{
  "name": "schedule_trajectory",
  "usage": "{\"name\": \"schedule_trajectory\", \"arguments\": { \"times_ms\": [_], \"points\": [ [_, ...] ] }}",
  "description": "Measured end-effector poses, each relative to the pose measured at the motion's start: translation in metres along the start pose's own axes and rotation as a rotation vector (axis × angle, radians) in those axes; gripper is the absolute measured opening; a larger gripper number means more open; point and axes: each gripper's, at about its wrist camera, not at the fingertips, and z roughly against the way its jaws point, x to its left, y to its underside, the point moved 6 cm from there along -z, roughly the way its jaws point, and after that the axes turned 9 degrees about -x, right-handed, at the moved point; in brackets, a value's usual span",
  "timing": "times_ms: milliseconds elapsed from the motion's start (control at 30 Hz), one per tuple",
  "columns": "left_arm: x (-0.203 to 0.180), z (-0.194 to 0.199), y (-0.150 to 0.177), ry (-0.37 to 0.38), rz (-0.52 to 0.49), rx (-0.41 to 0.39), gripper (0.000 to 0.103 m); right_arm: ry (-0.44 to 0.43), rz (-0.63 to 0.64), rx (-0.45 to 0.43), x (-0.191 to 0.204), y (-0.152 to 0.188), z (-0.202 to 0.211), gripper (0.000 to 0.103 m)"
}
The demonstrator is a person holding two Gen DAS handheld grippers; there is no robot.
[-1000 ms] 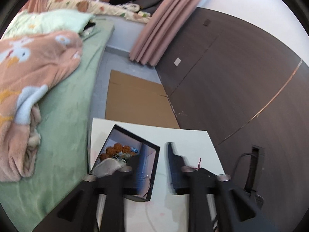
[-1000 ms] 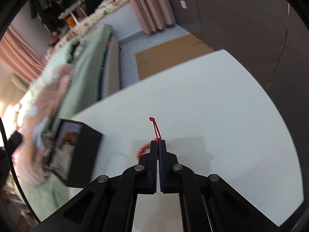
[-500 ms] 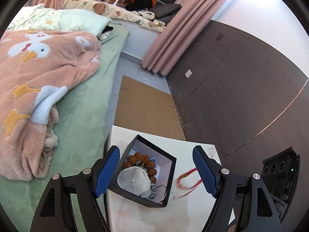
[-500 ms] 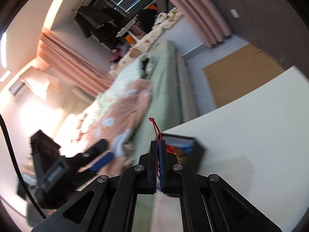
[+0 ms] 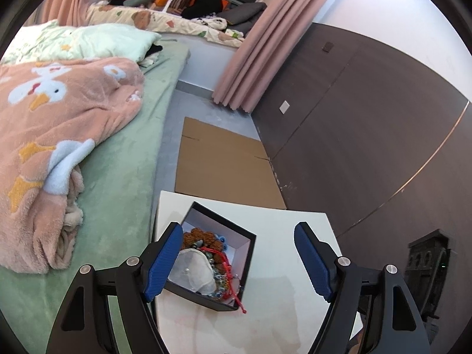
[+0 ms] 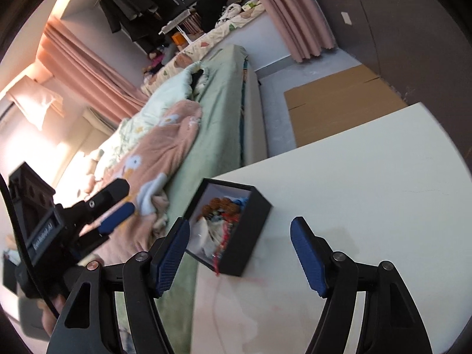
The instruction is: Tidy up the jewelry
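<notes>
Both grippers hang wide open and empty above a white table (image 5: 277,318), the left gripper (image 5: 239,262) and right gripper (image 6: 239,253) each framing a small black box (image 6: 250,236) near the table's bed-side edge. Inside lie brown beads (image 5: 200,234), a pale pouch (image 5: 193,270) and a red cord (image 5: 233,287) trailing over the rim. The pieces look light, limp and tangle-prone; the cord's loose end seems the likeliest place to pinch.
</notes>
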Motion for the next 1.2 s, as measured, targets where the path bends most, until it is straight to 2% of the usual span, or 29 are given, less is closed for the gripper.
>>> {"name": "schedule_trajectory", "arguments": {
  "times_ms": [233,300,433,533,633,733,800,967,1200],
  "points": [
    [-0.026,0.002,0.015,-0.007,-0.041,0.015,0.079,0.105,0.063,-0.033,-0.015,-0.006,0.042,0.071],
    [-0.035,0.005,0.022,-0.007,-0.060,0.016,0.085,0.123,0.058,-0.043,-0.019,-0.009,0.054,0.072],
    [-0.048,0.012,0.038,0.018,-0.120,0.029,0.090,0.130,0.037,-0.066,-0.029,-0.016,0.075,0.083],
    [-0.042,0.019,0.048,-0.015,-0.138,0.017,0.096,0.135,0.027,-0.074,-0.035,-0.018,0.091,0.091],
    [-0.034,0.027,0.060,-0.054,-0.134,0.017,0.099,0.156,0.002,-0.049,-0.044,-0.013,0.098,0.092],
    [-0.034,0.039,0.071,-0.069,-0.170,-0.006,0.103,0.202,-0.006,-0.021,-0.053,-0.006,0.102,0.094],
    [-0.035,0.046,0.079,-0.062,-0.181,-0.006,0.103,0.236,0.013,-0.029,-0.057,0.001,0.109,0.103],
    [-0.040,0.063,0.092,-0.049,-0.195,0.004,0.103,0.254,0.031,-0.036,-0.064,0.016,0.128,0.103],
    [-0.060,0.095,0.102,-0.031,-0.296,0.005,0.103,0.261,0.104,-0.055,-0.055,0.033,0.162,0.103]
  ]
}}
